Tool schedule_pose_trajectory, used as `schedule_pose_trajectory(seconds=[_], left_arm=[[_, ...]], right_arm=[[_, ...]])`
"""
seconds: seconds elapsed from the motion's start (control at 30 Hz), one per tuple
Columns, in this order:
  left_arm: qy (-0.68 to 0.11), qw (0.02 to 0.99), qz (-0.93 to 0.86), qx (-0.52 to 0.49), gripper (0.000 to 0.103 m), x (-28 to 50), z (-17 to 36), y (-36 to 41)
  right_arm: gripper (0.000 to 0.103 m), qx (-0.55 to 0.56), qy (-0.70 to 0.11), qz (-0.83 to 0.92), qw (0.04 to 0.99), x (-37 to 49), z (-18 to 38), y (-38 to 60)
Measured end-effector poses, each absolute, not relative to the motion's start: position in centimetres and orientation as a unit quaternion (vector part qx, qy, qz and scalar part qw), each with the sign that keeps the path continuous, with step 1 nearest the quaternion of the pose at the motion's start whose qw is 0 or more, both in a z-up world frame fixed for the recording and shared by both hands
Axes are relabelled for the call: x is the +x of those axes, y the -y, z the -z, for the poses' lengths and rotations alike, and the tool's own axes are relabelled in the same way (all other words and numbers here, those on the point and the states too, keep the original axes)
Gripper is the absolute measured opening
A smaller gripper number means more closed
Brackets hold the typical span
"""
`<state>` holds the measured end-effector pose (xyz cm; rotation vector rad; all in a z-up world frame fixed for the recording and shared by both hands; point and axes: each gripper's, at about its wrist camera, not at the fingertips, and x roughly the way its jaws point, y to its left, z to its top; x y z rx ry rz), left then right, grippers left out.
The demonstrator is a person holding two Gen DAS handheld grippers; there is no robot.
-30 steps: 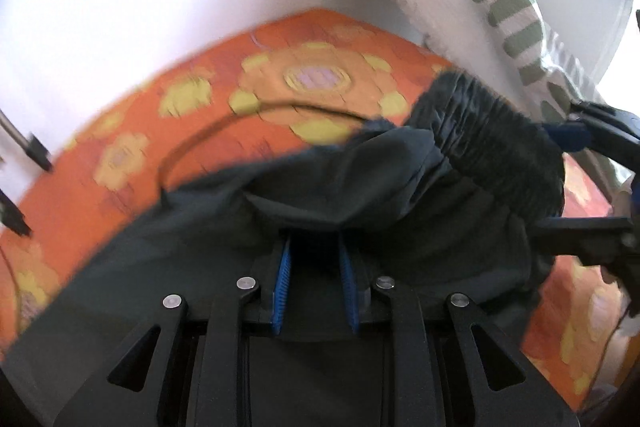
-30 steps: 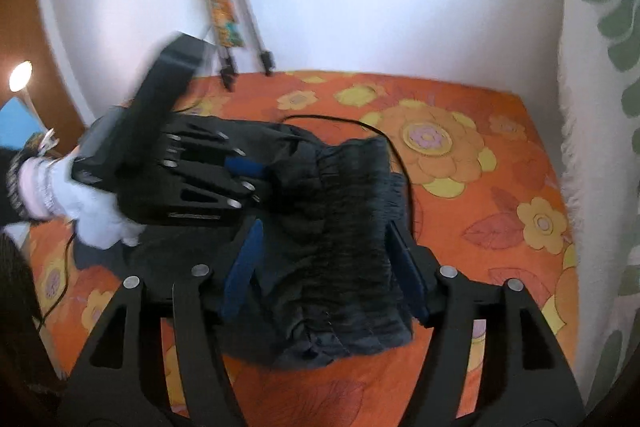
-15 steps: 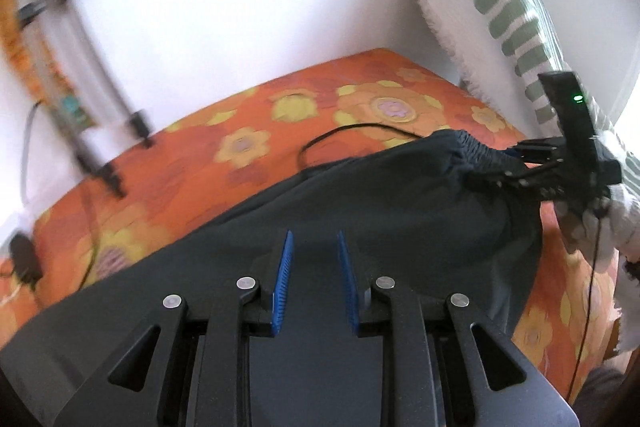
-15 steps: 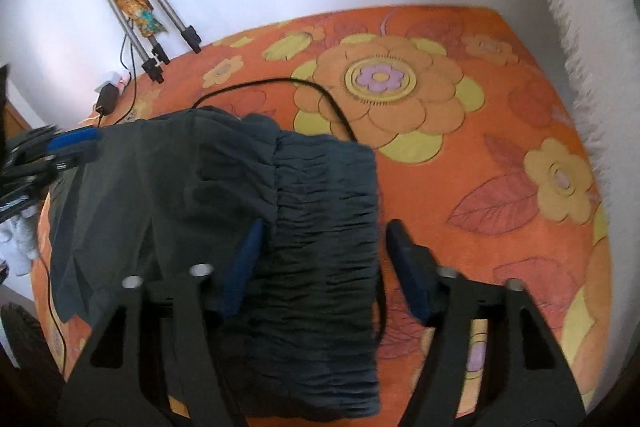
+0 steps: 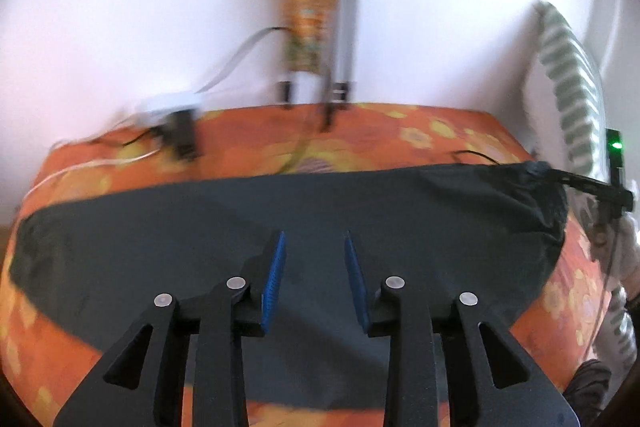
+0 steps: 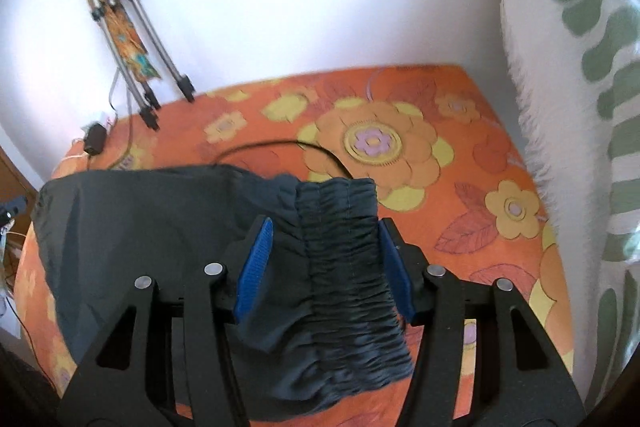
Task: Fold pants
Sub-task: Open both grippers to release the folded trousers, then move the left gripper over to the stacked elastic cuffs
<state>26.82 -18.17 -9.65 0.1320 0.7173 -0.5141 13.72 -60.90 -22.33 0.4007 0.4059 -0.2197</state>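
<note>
Dark grey pants (image 5: 304,227) lie stretched across an orange flowered bed (image 5: 440,135). My left gripper (image 5: 314,247) hovers open over the pants' middle, holding nothing. The right gripper shows at the far right of the left wrist view (image 5: 600,189), at the waistband end. In the right wrist view the gathered elastic waistband (image 6: 340,247) lies between the blue pads of my right gripper (image 6: 322,231). The jaws are wide apart on either side of it and not closed on it. The rest of the pants (image 6: 132,227) spread to the left.
A black cable (image 6: 280,147) curves on the bed behind the pants. A tripod (image 6: 132,39) stands by the white wall at the far left, with a black adapter (image 6: 94,141) near it. A green-and-white pillow (image 6: 580,87) leans along the right edge.
The left gripper has swung left along the pants and opened a little. The pants now lie stretched out flat. The right gripper stays open over the waistband.
</note>
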Motion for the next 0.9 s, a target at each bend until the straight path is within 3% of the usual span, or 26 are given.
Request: schedule_pose_trajectory(seconds=[0.1, 0.5, 0.9], left_arm=[[-0.342, 0.913, 0.218, 0.046, 0.04, 26.6, 9.6, 13.4], [-0.339, 0.928, 0.094, -0.122, 0.04, 25.8, 10.8, -4.9], [-0.352, 0.912, 0.054, -0.206, 0.04, 29.3, 12.4, -17.7]], right_arm=[[0.058, 0.183, -0.183, 0.103, 0.96, 12.9, 19.9, 58.6], [0.066, 0.081, -0.155, 0.016, 0.984, 15.7, 8.6, 41.4], [0.066, 0.003, -0.168, -0.123, 0.978, 26.2, 3.8, 19.9]])
